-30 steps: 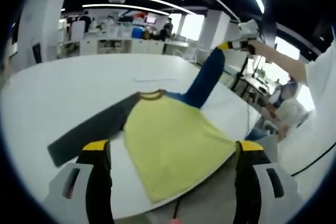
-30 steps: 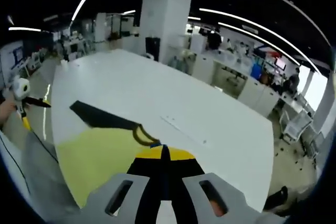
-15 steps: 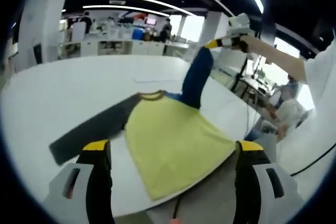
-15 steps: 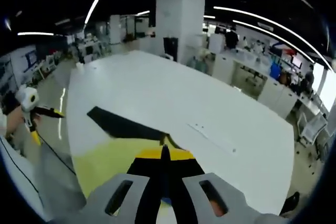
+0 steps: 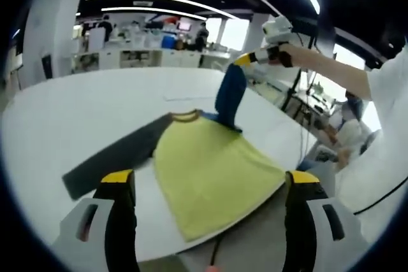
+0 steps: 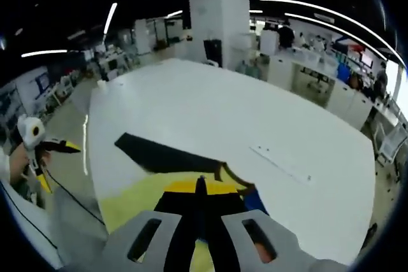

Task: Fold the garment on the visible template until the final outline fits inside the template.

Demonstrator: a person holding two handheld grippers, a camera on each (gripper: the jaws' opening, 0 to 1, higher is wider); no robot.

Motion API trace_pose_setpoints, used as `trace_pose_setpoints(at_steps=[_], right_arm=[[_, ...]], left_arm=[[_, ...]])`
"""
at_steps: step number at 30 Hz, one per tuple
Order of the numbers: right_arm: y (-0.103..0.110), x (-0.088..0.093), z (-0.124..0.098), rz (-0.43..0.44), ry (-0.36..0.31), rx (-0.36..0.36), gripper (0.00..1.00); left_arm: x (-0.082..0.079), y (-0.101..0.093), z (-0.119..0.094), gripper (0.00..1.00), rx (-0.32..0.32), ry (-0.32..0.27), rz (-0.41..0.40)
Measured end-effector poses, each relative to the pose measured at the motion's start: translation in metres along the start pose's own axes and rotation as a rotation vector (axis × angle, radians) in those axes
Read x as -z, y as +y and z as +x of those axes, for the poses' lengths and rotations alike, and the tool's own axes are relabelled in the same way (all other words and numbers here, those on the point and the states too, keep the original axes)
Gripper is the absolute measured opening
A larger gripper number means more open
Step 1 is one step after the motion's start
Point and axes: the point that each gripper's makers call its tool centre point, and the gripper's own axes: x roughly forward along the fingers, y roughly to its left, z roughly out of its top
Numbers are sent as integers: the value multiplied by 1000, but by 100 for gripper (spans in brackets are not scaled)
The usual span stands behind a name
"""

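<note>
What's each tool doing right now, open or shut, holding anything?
Left tool: open, holding nothing, above the shirt.
Right tool: shut on the blue sleeve, lifted off the table.

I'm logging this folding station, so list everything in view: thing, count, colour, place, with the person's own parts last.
Long-sleeved raglan shirt: one, yellow body, spread flat on the table's near part.
Dark grey sleeve: one, lying flat, stretched out to the side away from the right gripper.
Blue sleeve: one, lifted off the table, its end in the right gripper.
Brown collar: one, at the shirt's far end.
Round white table: one, under the shirt.
Thin pale strip: one, on the table beyond the collar.
White pillar: one, behind the table.
Left gripper: black and yellow, jaws apart over the shirt's hem.
Right gripper: jaws shut on the blue sleeve.
</note>
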Motion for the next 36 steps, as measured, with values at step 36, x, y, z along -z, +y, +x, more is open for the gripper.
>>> trace_pose_setpoints(at_steps=[36], right_arm=[[22, 8, 88, 138, 69, -9, 2]], left_arm=[[8, 19, 14, 94, 83, 40, -11]])
